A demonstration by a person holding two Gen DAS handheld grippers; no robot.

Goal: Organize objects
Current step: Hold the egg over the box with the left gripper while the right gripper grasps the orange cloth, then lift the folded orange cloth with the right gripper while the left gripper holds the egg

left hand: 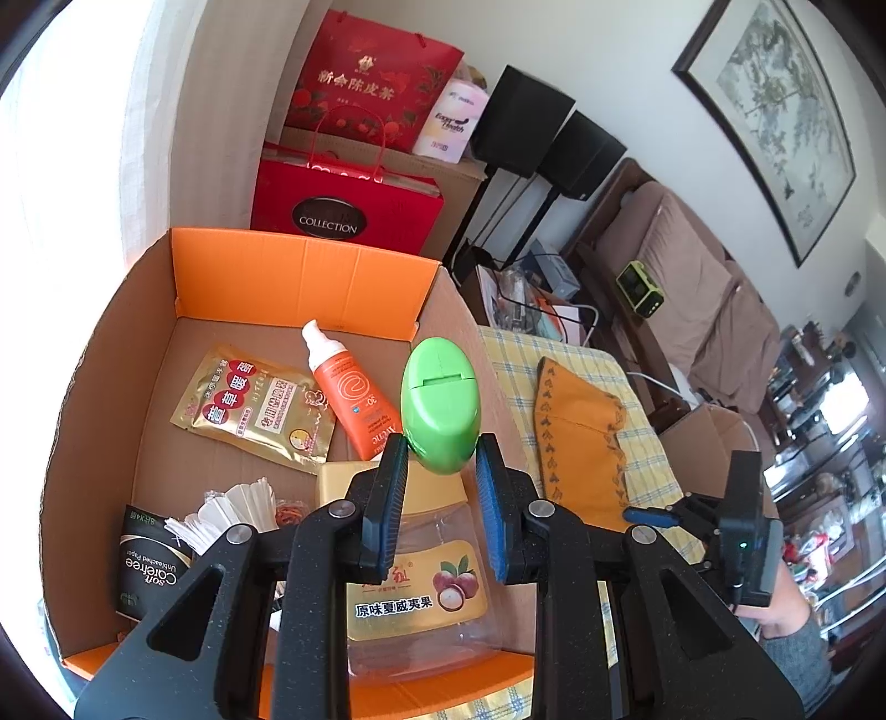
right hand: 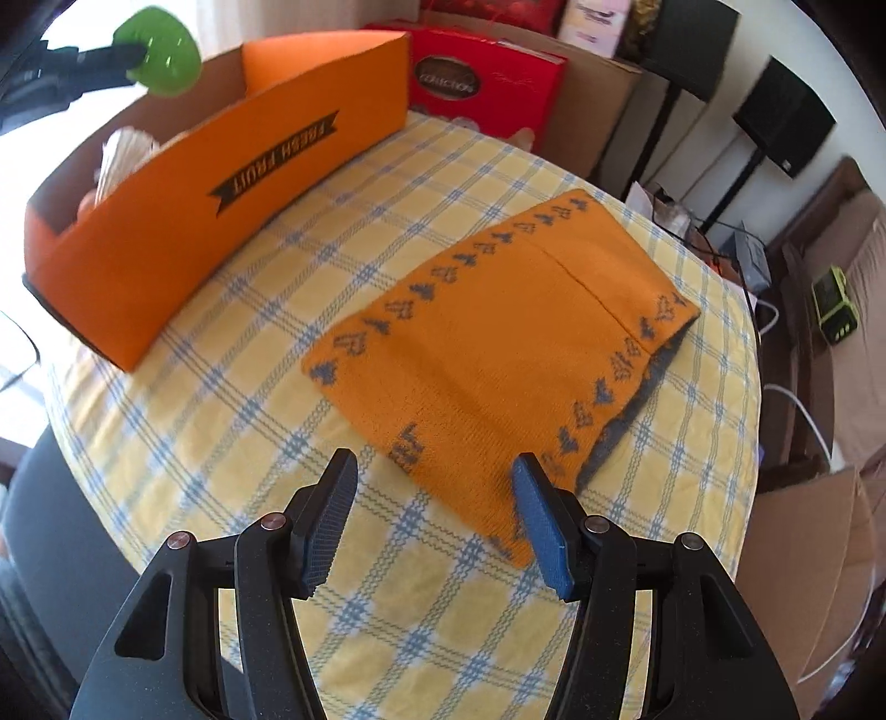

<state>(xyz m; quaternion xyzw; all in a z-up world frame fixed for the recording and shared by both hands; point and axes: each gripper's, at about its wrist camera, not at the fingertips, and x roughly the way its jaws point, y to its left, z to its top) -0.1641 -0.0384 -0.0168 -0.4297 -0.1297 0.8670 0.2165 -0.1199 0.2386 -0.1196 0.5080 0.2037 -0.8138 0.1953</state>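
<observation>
My left gripper (left hand: 441, 450) is shut on a green oval bottle (left hand: 440, 404) and holds it above the orange cardboard box (left hand: 299, 271). The bottle also shows in the right wrist view (right hand: 163, 51), over the box (right hand: 221, 183). In the box lie an orange sunscreen tube (left hand: 349, 387), a gold sachet (left hand: 257, 410), a clear nut jar (left hand: 421, 587), a black paper pack (left hand: 149, 565) and white paper cups (left hand: 232, 509). My right gripper (right hand: 434, 471) is open just above the near edge of a folded orange knit cloth (right hand: 498, 343) on the checked tablecloth (right hand: 249, 443).
Red gift bags (left hand: 354, 188) and a brown carton stand behind the box. Black speakers (left hand: 554, 138) on stands, a brown sofa (left hand: 692, 288) and a green device (left hand: 642, 291) are beyond the table. A cardboard box (right hand: 814, 554) sits at the right of the table.
</observation>
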